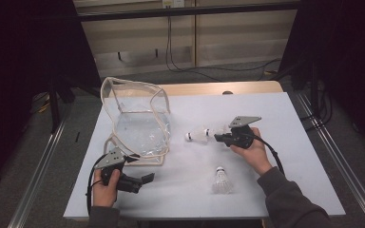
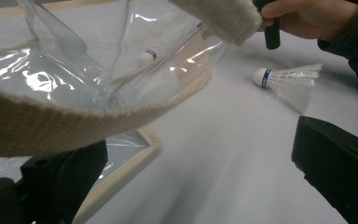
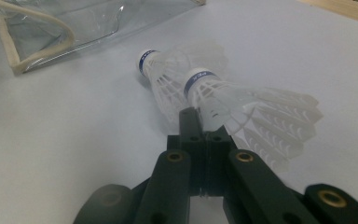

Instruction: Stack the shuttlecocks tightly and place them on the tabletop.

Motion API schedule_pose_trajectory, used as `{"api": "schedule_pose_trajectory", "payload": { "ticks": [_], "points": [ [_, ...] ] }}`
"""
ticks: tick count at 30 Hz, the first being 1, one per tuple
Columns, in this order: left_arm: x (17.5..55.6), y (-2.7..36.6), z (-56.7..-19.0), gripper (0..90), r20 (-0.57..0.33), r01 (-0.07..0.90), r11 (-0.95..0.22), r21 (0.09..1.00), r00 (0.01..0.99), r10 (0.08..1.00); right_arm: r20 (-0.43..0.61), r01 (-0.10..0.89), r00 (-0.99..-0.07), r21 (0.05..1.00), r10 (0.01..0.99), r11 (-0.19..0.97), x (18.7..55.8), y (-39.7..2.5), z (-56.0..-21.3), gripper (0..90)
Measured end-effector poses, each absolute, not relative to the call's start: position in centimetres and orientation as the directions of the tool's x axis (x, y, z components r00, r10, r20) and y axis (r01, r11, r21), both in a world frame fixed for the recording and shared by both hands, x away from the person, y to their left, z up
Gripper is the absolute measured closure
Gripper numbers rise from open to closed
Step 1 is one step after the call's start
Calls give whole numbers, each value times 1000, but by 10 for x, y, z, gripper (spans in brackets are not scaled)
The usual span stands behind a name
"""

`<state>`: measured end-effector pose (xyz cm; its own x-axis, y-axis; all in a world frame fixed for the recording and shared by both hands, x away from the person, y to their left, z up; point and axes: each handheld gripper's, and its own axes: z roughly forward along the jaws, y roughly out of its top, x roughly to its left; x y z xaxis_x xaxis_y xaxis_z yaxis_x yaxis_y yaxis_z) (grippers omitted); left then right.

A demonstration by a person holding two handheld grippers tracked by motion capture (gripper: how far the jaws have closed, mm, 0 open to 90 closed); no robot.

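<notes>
Item: shuttlecock, white feather skirt, cork tip with blue band, clamped by the skirt in the right gripper, whose jaws are closed on it; it is held low over the middle of the white table, cork pointing toward the bag; a second shuttlecock lies just beyond it, close alongside, and whether the two touch cannot be told; a third shuttlecock lies on its side nearer the person, well apart from both, cork toward the far edge. Clear plastic bag, cream webbing trim, stands at the left of the table, mouth open upward; from the high view it appears to hold nothing yet, the one seen through its wall from the left gripper view being, apparently, one lying beyond it. Left gripper rests near the bag's near corner, jaws spread and holding nothing; the cream strap crosses just in front of it. Judged status: packing barely begun; one item lifted, none bagged; three to be loaded, the bag likely needing steadying.
</notes>
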<state>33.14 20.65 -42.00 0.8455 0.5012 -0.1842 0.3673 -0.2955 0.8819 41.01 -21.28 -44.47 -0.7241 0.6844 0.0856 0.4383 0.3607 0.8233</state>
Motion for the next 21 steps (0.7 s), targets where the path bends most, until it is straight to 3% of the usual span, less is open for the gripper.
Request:
{"api": "schedule_pose_trajectory", "payload": {
  "ticks": [21],
  "points": [
    [331,206,-420,36,-183,367,-296,882,845,502,84,436,-732,821,676,370,410,-209,-446,896]
  ]
}}
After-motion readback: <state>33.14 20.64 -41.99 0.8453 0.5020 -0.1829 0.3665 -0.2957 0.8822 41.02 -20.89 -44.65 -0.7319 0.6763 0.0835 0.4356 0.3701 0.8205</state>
